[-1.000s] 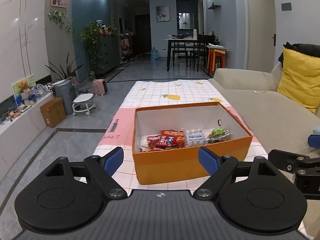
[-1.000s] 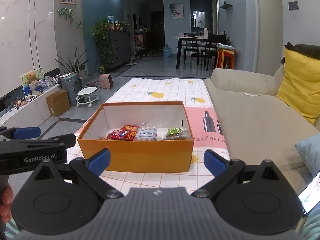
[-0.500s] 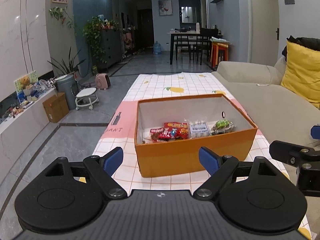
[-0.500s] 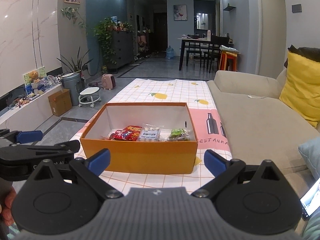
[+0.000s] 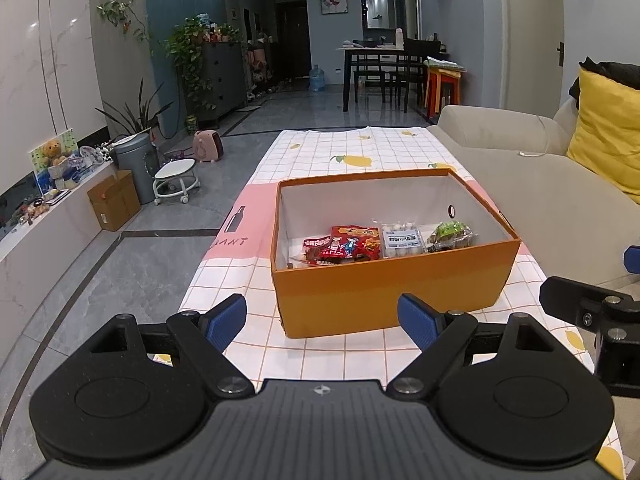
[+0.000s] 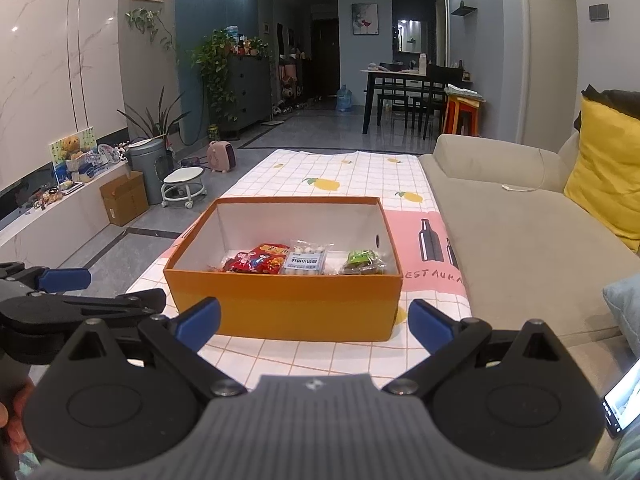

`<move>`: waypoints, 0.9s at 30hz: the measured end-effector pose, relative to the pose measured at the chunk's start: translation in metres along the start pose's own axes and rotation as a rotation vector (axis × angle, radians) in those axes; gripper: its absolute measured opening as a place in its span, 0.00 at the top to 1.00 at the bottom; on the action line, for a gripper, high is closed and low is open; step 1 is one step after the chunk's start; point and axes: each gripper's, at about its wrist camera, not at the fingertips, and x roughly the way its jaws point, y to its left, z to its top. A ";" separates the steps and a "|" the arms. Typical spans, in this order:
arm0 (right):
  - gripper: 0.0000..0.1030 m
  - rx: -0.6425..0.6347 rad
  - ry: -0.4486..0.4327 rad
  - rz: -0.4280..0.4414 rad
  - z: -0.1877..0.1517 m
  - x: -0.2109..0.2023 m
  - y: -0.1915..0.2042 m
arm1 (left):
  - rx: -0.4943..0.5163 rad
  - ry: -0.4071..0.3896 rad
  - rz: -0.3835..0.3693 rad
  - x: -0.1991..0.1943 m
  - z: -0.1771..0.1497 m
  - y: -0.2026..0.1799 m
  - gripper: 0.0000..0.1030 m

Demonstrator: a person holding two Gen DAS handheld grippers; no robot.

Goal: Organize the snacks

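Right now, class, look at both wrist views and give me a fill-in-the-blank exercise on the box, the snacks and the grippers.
1. The snack packets lie inside an open ____ box.
2. Both the left gripper and the right gripper are ____, holding nothing.
3. In the row of snacks, the white packet lies between the red packets and the ____ packet.
4. The cushion on the sofa is ____.

Missing words: orange; open; green; yellow
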 end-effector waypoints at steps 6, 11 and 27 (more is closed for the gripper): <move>0.06 -0.006 0.000 0.002 0.000 0.001 0.001 | -0.001 0.005 -0.001 0.001 0.000 0.000 0.03; 0.06 -0.005 -0.001 0.002 -0.001 0.002 0.002 | -0.004 0.008 0.001 0.001 0.001 0.001 0.03; 0.06 -0.020 -0.001 0.006 -0.003 0.004 0.004 | -0.008 0.015 -0.001 0.004 0.000 -0.002 0.03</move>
